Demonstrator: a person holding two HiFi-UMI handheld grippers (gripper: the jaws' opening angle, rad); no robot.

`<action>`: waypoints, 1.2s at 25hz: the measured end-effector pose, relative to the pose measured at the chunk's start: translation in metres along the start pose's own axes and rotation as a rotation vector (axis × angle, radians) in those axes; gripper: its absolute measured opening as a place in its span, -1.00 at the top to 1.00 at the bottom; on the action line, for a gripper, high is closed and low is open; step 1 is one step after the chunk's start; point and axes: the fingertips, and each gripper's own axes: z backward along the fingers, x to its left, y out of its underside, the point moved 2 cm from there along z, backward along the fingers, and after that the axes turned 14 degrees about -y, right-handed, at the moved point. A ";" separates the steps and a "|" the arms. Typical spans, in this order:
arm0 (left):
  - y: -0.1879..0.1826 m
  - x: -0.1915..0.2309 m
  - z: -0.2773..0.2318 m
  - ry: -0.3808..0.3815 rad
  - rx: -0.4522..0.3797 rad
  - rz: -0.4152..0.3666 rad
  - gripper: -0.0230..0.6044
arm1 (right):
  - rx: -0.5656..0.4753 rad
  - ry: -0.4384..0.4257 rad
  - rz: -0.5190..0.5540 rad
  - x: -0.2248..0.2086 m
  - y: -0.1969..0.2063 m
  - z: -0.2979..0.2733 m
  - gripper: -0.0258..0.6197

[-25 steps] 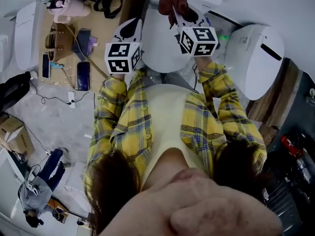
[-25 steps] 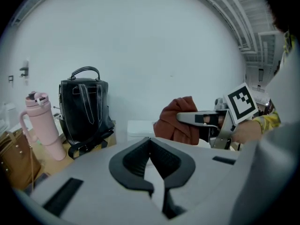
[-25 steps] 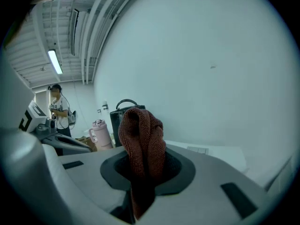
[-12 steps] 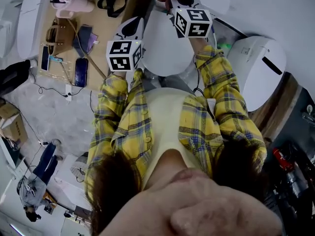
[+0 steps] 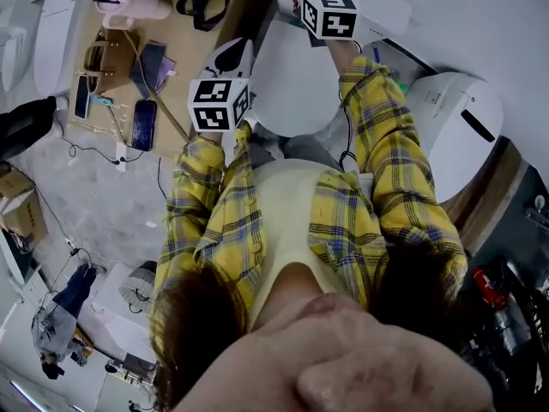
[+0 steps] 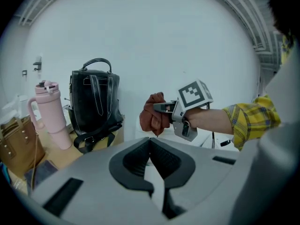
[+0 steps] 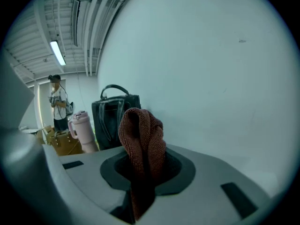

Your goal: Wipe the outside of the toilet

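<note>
1. Plainly, the right gripper [image 7: 140,168] is clamped on a rust-brown cloth [image 7: 141,132], which bunches up out of its jaws.
2. It is held high and far out, up by the tank [image 5: 374,0]. The toilet [image 5: 290,80] bowl lies below it and back toward the person, its long axis running from the tank to the person's body.
3. The left gripper [image 6: 150,146] has its jaws together on nothing and hovers beside the bowl's left flank.
4. The cloth arm is nearer the tank, so I reckon wiping starts there, downward.
</note>
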 end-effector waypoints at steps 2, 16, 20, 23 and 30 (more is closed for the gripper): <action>-0.001 -0.001 0.000 0.002 0.000 -0.003 0.90 | 0.055 0.035 -0.008 -0.012 0.014 -0.004 0.66; 0.002 -0.025 -0.006 0.081 0.014 -0.049 0.90 | 0.109 0.221 -0.043 -0.073 0.052 0.065 0.66; 0.001 -0.035 -0.009 0.111 0.015 -0.064 0.90 | 0.107 0.266 -0.058 -0.083 0.060 0.091 0.66; -0.001 -0.042 -0.009 0.131 0.012 -0.073 0.90 | 0.110 0.293 -0.068 -0.087 0.067 0.108 0.66; 0.000 -0.058 -0.009 0.169 0.009 -0.099 0.90 | 0.115 0.372 -0.100 -0.104 0.087 0.153 0.66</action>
